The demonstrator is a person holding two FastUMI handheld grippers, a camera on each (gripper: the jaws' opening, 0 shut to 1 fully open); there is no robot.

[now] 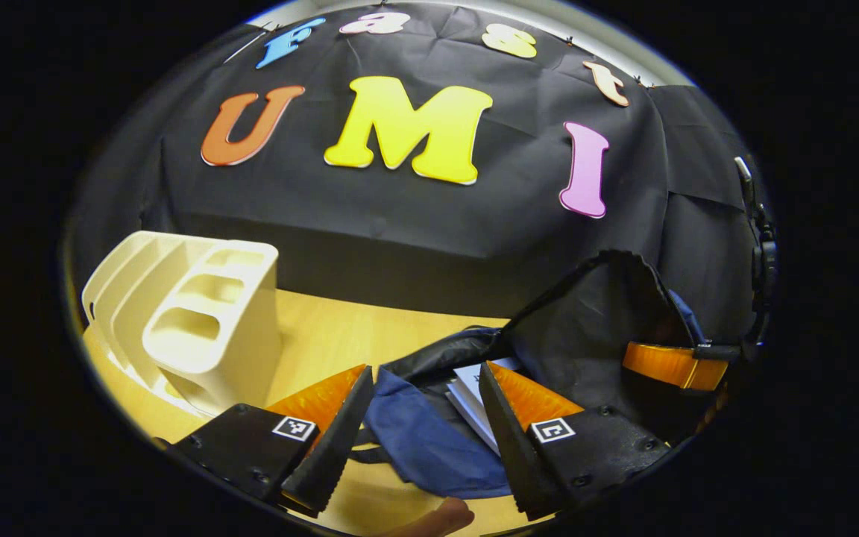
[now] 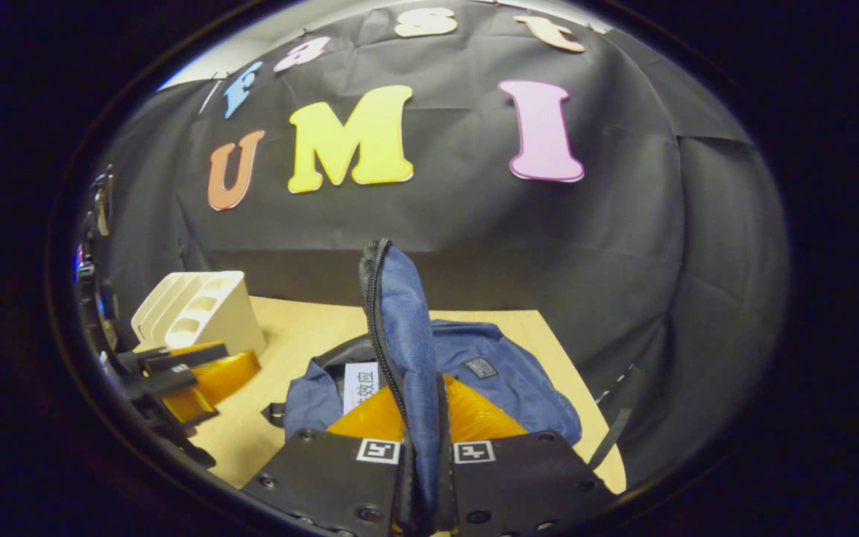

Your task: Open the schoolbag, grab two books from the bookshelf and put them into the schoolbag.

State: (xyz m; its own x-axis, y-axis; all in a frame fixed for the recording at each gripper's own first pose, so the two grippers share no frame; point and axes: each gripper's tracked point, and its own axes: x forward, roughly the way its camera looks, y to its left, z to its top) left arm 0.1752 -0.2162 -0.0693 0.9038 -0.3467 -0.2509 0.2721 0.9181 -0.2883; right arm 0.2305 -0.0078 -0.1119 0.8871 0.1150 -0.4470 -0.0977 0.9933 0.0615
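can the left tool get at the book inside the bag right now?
Probably yes. The right tool holds the schoolbag flap up, so the book lies exposed, and the open left tool hovers right at the opening.

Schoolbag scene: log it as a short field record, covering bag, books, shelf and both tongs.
bag: dark blue fabric schoolbag, lying on the light wooden table, open
flap: held upright, pinched in the right tongs
books: white book inside the bag; count unclear
shelf: cream plastic bookshelf, no books seen in its slots
left tongs: open, over the bag's mouth, holding nothing
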